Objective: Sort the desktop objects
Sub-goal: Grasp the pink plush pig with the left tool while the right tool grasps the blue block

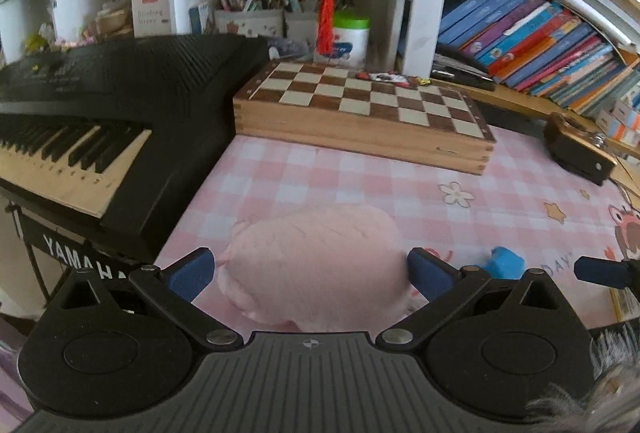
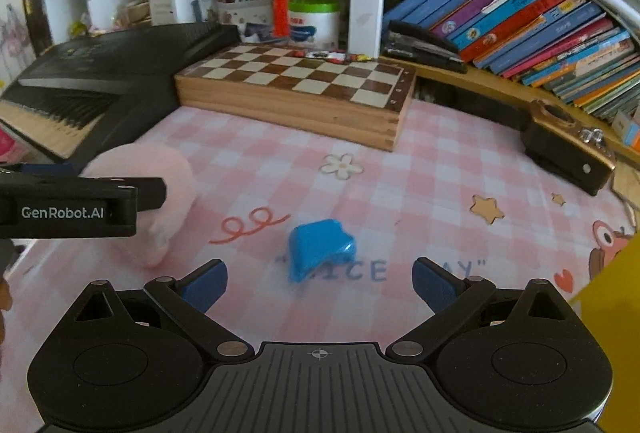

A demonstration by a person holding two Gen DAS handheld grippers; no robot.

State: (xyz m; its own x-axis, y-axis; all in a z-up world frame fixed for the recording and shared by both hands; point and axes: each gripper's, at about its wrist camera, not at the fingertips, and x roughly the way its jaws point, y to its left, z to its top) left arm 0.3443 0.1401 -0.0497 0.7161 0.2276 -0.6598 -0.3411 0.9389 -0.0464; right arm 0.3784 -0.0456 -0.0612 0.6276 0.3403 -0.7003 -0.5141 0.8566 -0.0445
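**One soft pink toy, one glossy blue piece**

The left gripper [image 1: 311, 271] has its jaws spread wide around a fuzzy, rounded pink plush [image 1: 316, 265], which lies on the checked mat [image 1: 360, 177]. The right gripper [image 2: 319, 283] is also wide apart and holds nothing; the smooth blue block [image 2: 320, 248] lies just ahead at 12 o'clock. Behind stand one wooden chessboard [image 2: 296, 81] and one black keyboard [image 1: 100, 105] at 10 o'clock.

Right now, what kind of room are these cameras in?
Most likely a home study or child's bedroom desk: slanted rows of books on the shelves, a black keyboard beside a wooden chessboard, and a pink checked desk mat printed with cartoons.
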